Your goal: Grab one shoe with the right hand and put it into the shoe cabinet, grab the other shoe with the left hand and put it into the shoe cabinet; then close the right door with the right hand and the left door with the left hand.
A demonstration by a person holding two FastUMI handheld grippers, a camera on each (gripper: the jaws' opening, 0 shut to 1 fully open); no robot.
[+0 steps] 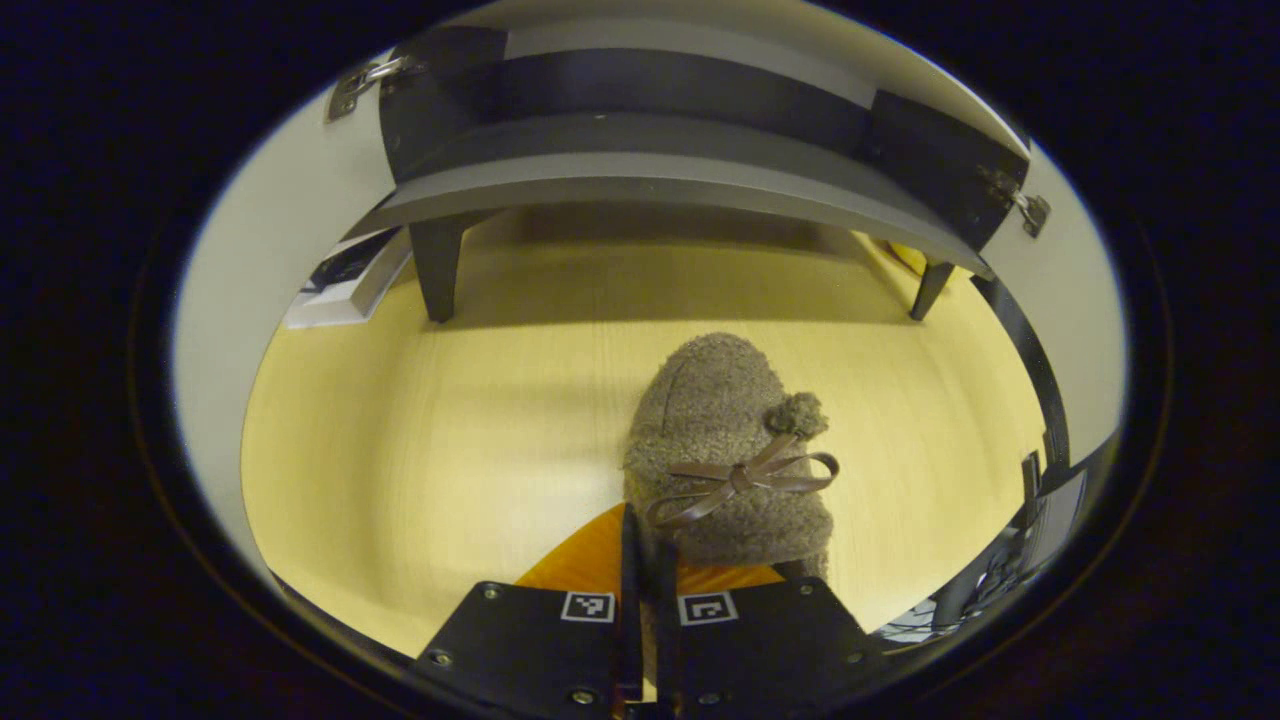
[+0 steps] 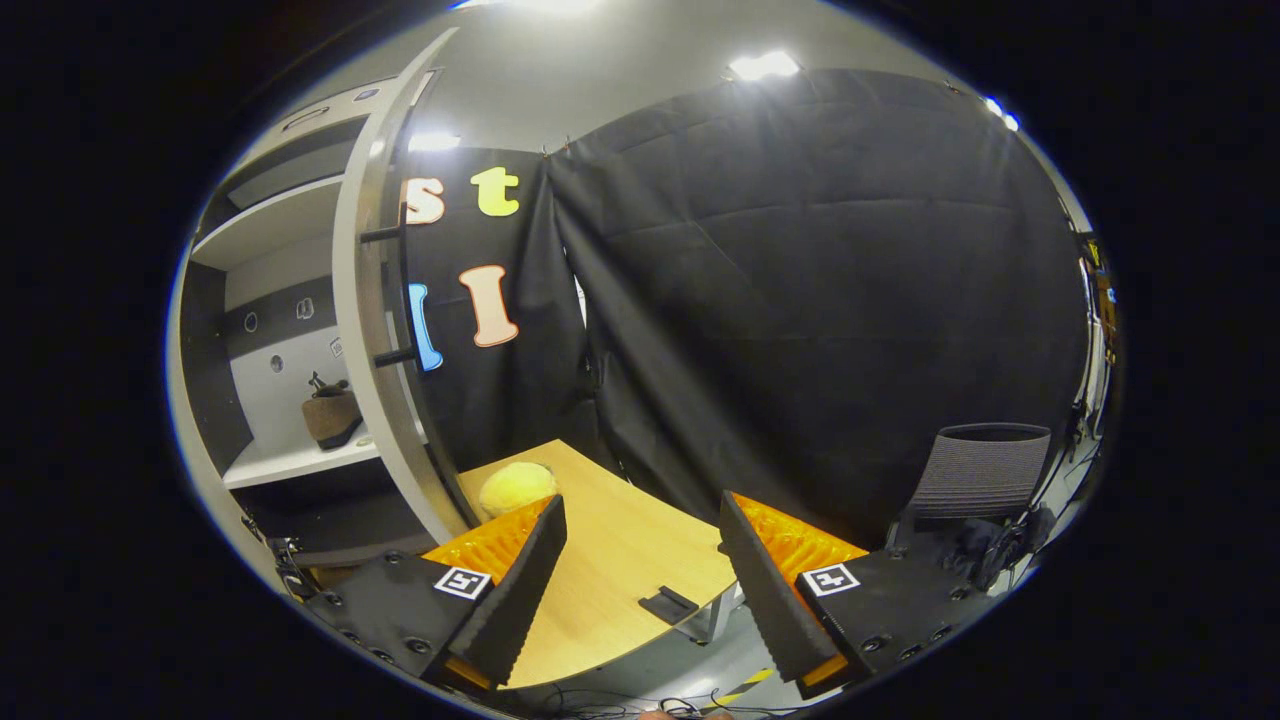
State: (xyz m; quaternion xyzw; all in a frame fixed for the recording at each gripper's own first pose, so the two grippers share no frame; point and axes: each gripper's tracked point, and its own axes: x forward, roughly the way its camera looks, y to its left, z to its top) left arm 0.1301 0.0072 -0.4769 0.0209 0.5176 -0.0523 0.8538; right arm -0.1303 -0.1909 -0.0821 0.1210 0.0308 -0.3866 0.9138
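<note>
Fuzzy grey-brown slipper with leather bow (image 1: 730, 450): gripped in left gripper (image 1: 648, 590) jaws, not yet shelved. Matching slipper (image 2: 330, 412): inside grey cabinet (image 2: 290, 465). Right gripper (image 2: 640, 560): jaws open, empty. Doors unclosed.

Fuzzy taupe shoe (image 1: 727, 450) with brown bow lies on the wood tabletop, toe toward 12 o'clock. Second shoe (image 2: 331, 414) sits on a white shelf inside the cabinet (image 2: 262, 300); right door (image 2: 385, 330) open.

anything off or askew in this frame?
Nothing stands out. The left gripper is shut on the fuzzy shoe at its heel end, above the wooden table. The right gripper is open. The other shoe sits upright on the cabinet shelf, right door open.
</note>
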